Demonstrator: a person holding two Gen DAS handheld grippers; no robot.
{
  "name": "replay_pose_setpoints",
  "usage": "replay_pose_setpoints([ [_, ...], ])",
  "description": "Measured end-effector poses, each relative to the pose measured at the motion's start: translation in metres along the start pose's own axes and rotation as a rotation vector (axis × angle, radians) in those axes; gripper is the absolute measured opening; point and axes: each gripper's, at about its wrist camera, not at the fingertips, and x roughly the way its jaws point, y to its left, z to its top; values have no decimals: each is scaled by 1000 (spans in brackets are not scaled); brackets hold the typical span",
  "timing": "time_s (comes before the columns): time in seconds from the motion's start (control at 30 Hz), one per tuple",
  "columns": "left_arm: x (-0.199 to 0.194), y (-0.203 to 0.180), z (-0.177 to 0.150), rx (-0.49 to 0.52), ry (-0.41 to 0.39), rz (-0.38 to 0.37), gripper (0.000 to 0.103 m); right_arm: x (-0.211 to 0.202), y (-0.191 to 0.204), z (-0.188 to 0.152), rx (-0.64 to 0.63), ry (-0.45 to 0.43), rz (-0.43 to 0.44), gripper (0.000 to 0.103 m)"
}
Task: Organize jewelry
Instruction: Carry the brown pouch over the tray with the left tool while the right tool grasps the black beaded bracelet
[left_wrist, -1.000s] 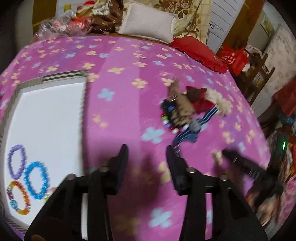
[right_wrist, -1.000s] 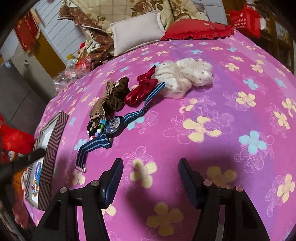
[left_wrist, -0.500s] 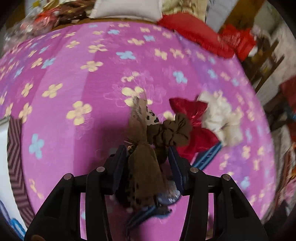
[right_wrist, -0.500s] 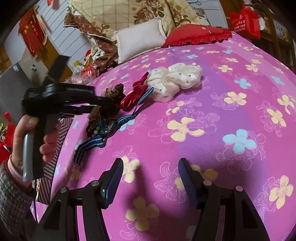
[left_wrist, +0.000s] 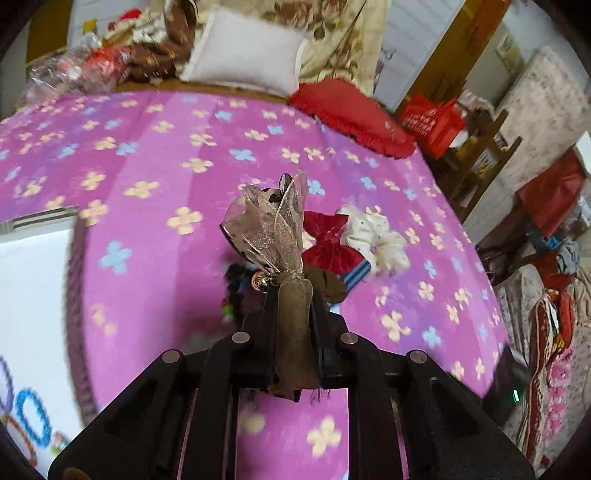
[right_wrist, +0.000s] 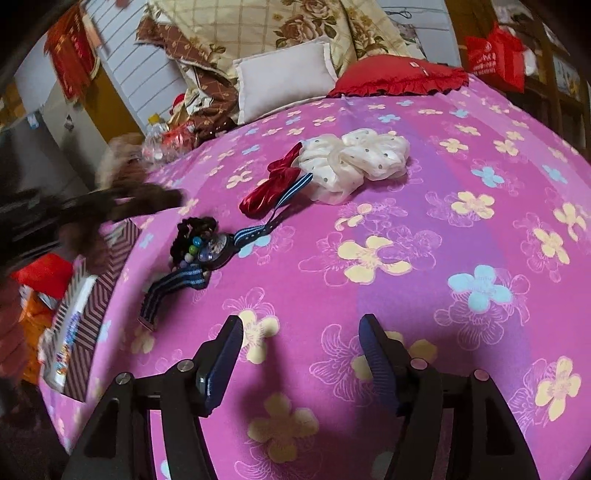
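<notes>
The left gripper (left_wrist: 293, 295) is clamped tight on a brown organza hair bow (left_wrist: 275, 229), its two fingers pressed against the knotted middle of the ribbon so that the sheer loops stand up above the tips at the centre of the left wrist view, with a small gold bead (left_wrist: 258, 282) hanging at the knot. Half a second ago the same gripper was spread around that bow while it lay in the heap on the bed; now the bow is lifted clear of the pink flowered bedspread (left_wrist: 155, 177), and the view has swung back so that the white tray (left_wrist: 33, 280) shows again at the left edge, with a blue bead bracelet (left_wrist: 31, 417) in it at the lower left.

What remains of the heap lies right of centre: a red velvet bow (left_wrist: 328, 240), a white dotted scrunchie (left_wrist: 376, 236) touching it on the right, and a brown scrunchie (left_wrist: 328, 284) just beside the gripper's right finger.

In the right wrist view the right gripper (right_wrist: 299, 354) hangs wide open and holds nothing, at the bottom centre above the bedspread, much as it did a second ago. Ahead of it, left of centre, lie a striped-strap watch (right_wrist: 216, 251) and a black beaded hair tie (right_wrist: 192, 232) touching it. The red velvet bow and white scrunchie sit farther up. The left gripper with its bow is a dark blur at the left edge.
</notes>
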Motion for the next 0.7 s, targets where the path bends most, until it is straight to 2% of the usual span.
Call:
replay_pose_setpoints([
  [0.13,-29,19,-26,5,-45,20,14,5,15,0,-63,31,-75,65],
  [0.3,-48,55,-38,-23,-98,21,14,11,33,16,-15,82,0,65],
  [0.43,-66,87,-40,-81,-148,15,14,23,51,39,-11,89,-12,65],
  [0.6,-90,119,-39,-120,-217,82,14,33,77,71,-28,74,11,65],
  [0.63,-94,127,-39,-132,-226,90,14,39,86,78,-48,84,17,63],
  [0.7,-98,139,-38,-158,-233,101,14,54,103,88,-98,111,1,50],
])
